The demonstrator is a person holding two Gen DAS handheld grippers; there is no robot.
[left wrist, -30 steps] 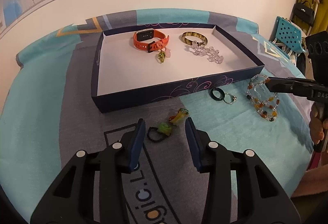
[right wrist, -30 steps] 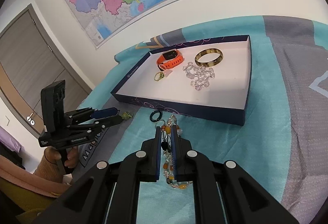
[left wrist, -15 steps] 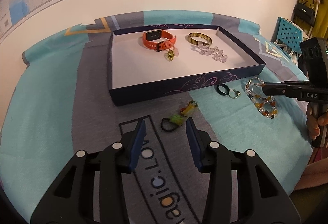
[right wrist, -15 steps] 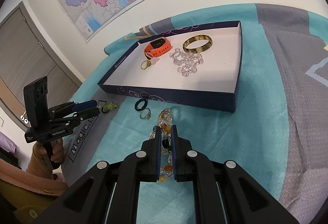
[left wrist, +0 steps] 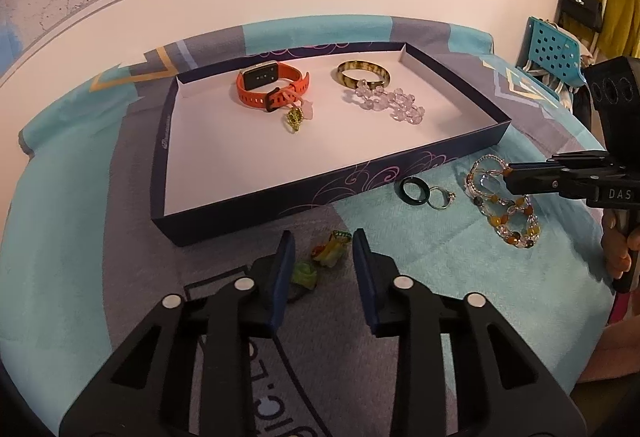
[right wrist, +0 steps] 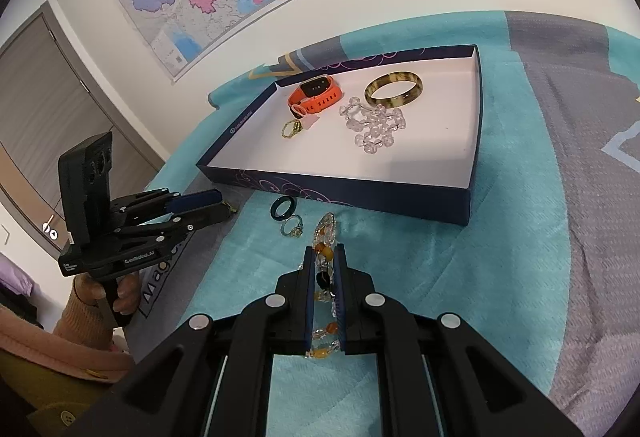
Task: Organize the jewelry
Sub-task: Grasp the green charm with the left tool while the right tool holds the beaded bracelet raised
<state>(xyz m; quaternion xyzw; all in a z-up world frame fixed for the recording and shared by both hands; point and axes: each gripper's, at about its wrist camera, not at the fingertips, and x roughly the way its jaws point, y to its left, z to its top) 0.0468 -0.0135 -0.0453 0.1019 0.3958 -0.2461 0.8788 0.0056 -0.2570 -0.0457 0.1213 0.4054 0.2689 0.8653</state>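
Observation:
A dark blue tray holds an orange watch, a tortoise bangle, a clear bead bracelet and a small gold charm. My left gripper is open just above a green and yellow hair tie lying on the cloth in front of the tray. My right gripper is shut on an amber bead bracelet, which still lies on the cloth. A black ring and a gold ring lie beside it.
The table carries a teal and grey cloth. A wall with a map stands behind it. A blue chair and hanging bags stand at the right.
My left gripper has moved forward and down over the hair tie, which now sits between its fingers. My right gripper has stayed shut on the amber bracelet and shifted slightly.

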